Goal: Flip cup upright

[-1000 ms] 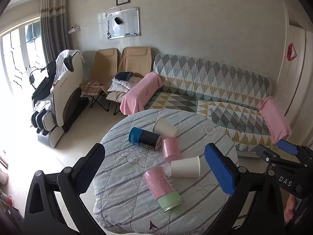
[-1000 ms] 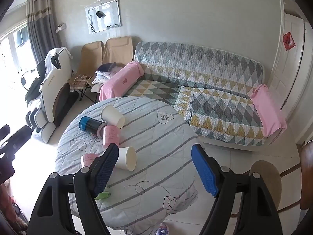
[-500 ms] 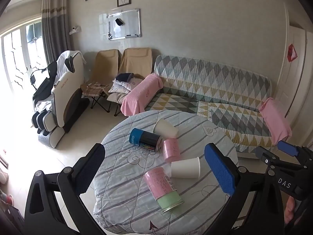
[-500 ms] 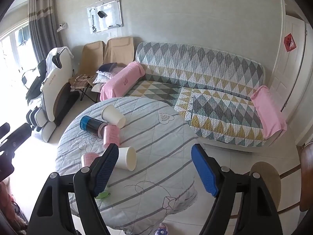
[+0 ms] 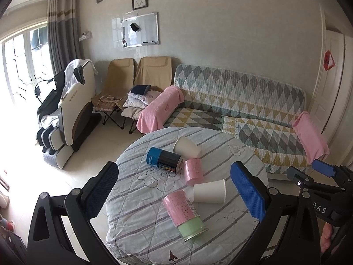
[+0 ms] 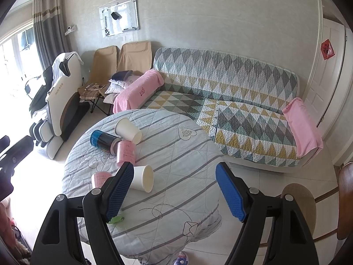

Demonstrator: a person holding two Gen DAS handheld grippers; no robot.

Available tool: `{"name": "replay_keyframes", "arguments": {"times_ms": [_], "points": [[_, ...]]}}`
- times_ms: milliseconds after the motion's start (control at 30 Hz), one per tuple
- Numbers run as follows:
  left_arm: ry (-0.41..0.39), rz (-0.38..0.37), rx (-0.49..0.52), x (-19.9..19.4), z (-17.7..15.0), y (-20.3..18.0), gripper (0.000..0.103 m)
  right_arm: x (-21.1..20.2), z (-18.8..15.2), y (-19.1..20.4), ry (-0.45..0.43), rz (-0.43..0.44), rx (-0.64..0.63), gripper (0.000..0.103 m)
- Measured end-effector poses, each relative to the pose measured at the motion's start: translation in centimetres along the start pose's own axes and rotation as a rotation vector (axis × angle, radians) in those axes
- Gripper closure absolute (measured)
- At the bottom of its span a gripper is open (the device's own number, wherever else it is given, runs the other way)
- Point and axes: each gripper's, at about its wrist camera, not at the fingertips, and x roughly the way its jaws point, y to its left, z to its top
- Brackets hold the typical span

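Note:
Several cups lie on their sides on a round table with a striped quilted cover (image 5: 220, 139) (image 6: 176, 154). A white paper cup (image 5: 209, 191) (image 6: 142, 177) lies nearest. A second white cup (image 5: 186, 146) (image 6: 128, 130) lies at the far side. Between them lie a blue-black can (image 5: 164, 159) (image 6: 103, 141), a small pink cup (image 5: 193, 171) (image 6: 125, 152) and a pink-green tumbler (image 5: 185, 214) (image 6: 100, 178). My left gripper (image 5: 174, 194) is open, high above the table. My right gripper (image 6: 174, 195) is open, also above it, and shows in the left wrist view (image 5: 320, 172).
A patterned sofa (image 5: 240, 101) (image 6: 225, 92) with pink towels stands behind the table. Two folding chairs (image 5: 136, 81) and a massage chair (image 5: 68, 110) stand at the left. A wooden stool (image 6: 297, 201) and chair edge stand at the right. A door (image 6: 326, 70) is at the far right.
Both views have drifted very slightly; the cups have not moved and both grippers stay open.

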Motion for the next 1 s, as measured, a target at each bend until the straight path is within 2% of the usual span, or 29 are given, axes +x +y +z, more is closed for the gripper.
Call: {"name": "replay_keyframes", "arguments": {"times_ms": [967, 1000], "points": [[-0.009, 0.002, 0.0, -0.16, -0.17, -0.06, 0.0, -0.32, 0.46, 0.57, -0.008, 0.012, -0.008, 0.025], [-0.007, 0.001, 0.0, -0.7, 0.75, -0.03, 0.0, -0.19, 0.41, 0.61, -0.007, 0.011, -0.008, 0.025]]}}
